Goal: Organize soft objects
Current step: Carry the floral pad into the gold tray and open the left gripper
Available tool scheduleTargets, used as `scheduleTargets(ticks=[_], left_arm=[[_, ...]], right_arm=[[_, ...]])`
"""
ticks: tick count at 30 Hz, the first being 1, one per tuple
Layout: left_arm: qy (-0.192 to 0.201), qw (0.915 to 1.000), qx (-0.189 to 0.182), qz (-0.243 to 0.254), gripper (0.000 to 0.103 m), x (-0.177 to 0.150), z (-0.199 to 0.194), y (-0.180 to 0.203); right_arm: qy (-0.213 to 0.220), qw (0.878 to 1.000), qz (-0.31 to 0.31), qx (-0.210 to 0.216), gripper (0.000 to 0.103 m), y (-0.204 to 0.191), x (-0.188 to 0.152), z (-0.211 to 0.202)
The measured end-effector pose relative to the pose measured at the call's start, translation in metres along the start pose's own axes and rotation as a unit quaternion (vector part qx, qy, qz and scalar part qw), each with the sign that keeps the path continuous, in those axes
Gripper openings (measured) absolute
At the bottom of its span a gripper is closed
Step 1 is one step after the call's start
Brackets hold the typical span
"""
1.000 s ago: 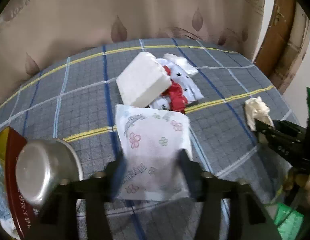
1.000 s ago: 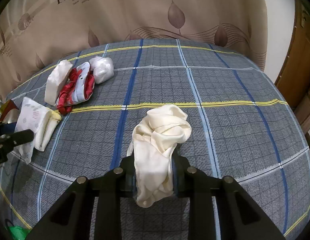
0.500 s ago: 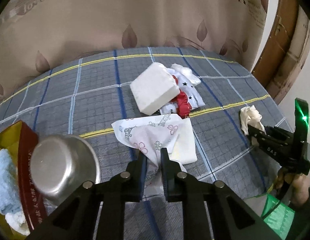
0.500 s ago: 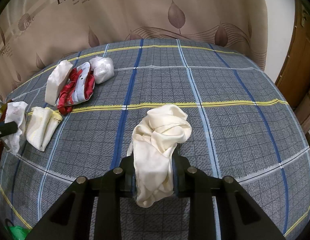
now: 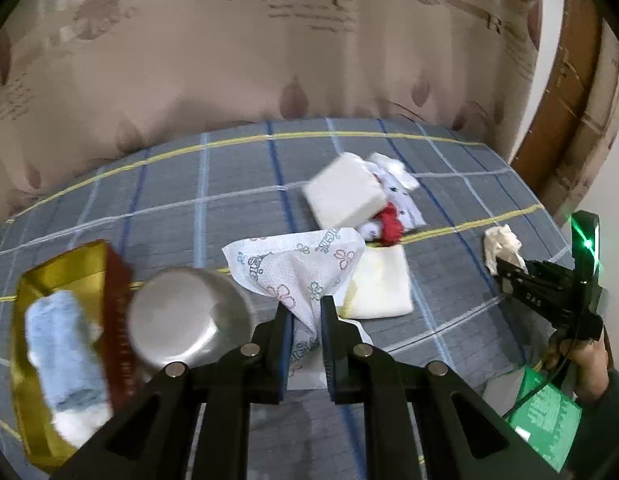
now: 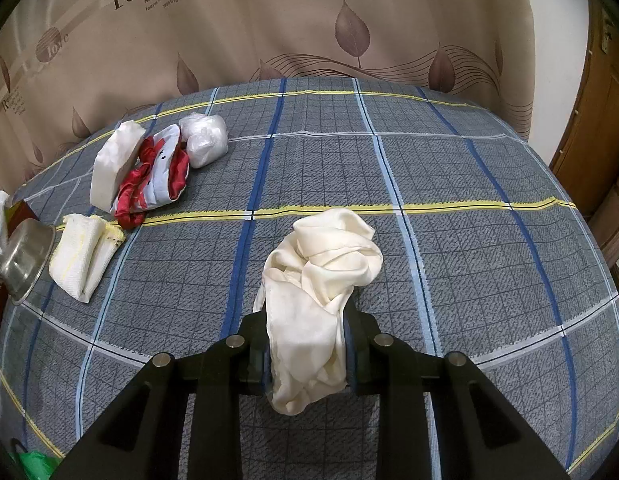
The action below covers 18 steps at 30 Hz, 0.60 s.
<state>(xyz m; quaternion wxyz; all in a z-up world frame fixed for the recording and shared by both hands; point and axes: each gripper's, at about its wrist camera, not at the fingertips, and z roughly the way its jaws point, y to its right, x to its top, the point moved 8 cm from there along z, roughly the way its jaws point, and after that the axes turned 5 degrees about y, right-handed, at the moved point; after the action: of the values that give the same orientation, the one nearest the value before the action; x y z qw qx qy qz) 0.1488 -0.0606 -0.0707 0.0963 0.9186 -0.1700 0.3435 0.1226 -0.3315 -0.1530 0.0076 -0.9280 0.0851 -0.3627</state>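
Observation:
My left gripper (image 5: pixel 305 320) is shut on a white flower-printed tissue (image 5: pixel 297 268) and holds it lifted above the table. Beneath and right of it lies a folded cream cloth (image 5: pixel 381 284), also in the right wrist view (image 6: pixel 83 256). My right gripper (image 6: pixel 305 352) is shut on a crumpled cream silk cloth (image 6: pixel 321 276), also seen in the left wrist view (image 5: pixel 501 244). Further back lie a white foam block (image 5: pixel 343 196), a red and white star-print garment (image 6: pixel 161 176) and a clear plastic wad (image 6: pixel 203 140).
A gold and red box (image 5: pixel 29 292) at the left holds a rolled blue towel (image 5: pixel 65 344). An upturned steel bowl (image 5: pixel 185 320) leans beside it. The plaid tablecloth (image 6: pixel 449 184) covers the table. A curtain hangs behind; a wooden door (image 6: pixel 605 112) is at the right.
My left gripper closed on the flowered tissue and lifted it up and back, uncovering the folded cream cloth. My right gripper has stayed still with the silk cloth.

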Motion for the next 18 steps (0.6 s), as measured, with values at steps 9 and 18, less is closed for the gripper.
scheduleTargets(ticks=[9,18], left_arm=[[0.023,0.9971,0.058,-0.044,0.014,0.006,-0.046,-0.078],[0.033,0.9848,0.136,-0.103,0.014,-0.008,-0.084,-0.179]], right_arm=[[0.000,1.000,0.000,0.000,0.025,0.000,0.000,0.000],[0.000,1.000,-0.002,-0.002,0.025,0.000,0.000,0.000]])
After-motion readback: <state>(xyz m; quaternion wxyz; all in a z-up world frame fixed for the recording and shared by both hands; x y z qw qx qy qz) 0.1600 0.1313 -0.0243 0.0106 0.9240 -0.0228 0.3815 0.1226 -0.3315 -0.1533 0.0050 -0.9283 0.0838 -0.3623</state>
